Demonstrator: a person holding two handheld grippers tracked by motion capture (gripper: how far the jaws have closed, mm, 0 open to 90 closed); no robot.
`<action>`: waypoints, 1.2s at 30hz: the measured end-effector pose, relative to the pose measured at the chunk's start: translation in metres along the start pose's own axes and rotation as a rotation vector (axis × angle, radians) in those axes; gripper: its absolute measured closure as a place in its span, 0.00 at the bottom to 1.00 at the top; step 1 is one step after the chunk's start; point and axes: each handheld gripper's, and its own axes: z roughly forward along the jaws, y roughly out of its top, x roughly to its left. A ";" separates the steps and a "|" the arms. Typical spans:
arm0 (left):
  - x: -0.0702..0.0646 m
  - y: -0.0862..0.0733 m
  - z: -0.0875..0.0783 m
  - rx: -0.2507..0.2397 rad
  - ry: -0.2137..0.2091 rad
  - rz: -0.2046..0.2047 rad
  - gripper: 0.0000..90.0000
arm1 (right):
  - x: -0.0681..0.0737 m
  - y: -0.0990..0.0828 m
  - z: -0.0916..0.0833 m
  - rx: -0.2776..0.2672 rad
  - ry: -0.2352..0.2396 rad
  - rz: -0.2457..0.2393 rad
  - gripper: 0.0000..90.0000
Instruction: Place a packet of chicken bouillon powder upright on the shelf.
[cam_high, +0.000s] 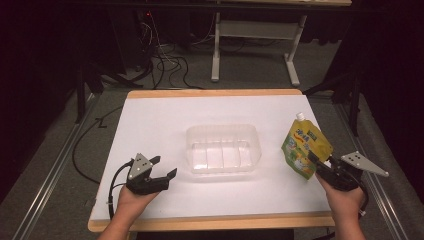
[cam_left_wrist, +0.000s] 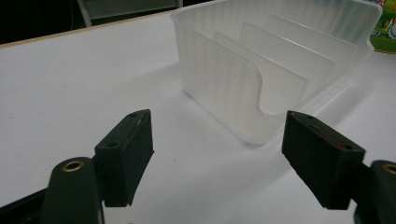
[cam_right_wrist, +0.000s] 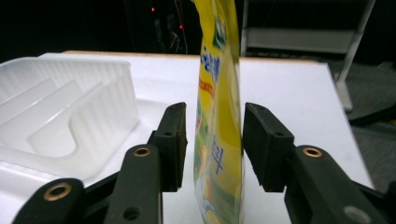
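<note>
Jaws of the right gripper (cam_right_wrist: 212, 147) stand slightly apart around the upright yellow spout pouch (cam_right_wrist: 219, 140), seemingly releasing it beside the translucent divided bin (cam_high: 224, 148), while the left gripper (cam_left_wrist: 217, 156) waits open and empty.

pouch (cam_right_wrist: 218, 116) top and bottom cut off by frame, print blurred, unreadable

Yellow-green spouted pouch (cam_high: 303, 148): soft refill pack, white cap at top, printed fruit graphics and blue lettering. Stands upright, leaning slightly, near the right edge of the worktop (cam_high: 165, 115), about midway along that edge. In the right gripper view it is seen edge-on, narrow and vertical (cam_right_wrist: 219, 116).
</note>
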 end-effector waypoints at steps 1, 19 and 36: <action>0.000 0.000 0.000 0.001 0.000 0.001 0.28 | -0.002 -0.002 0.003 0.011 0.008 0.011 0.70; 0.004 -0.007 -0.008 0.010 0.011 -0.010 0.29 | -0.011 -0.008 0.014 0.036 0.016 0.045 0.97; 0.002 -0.006 -0.001 0.013 -0.005 -0.017 0.31 | -0.007 0.003 -0.002 -0.028 0.030 0.088 0.98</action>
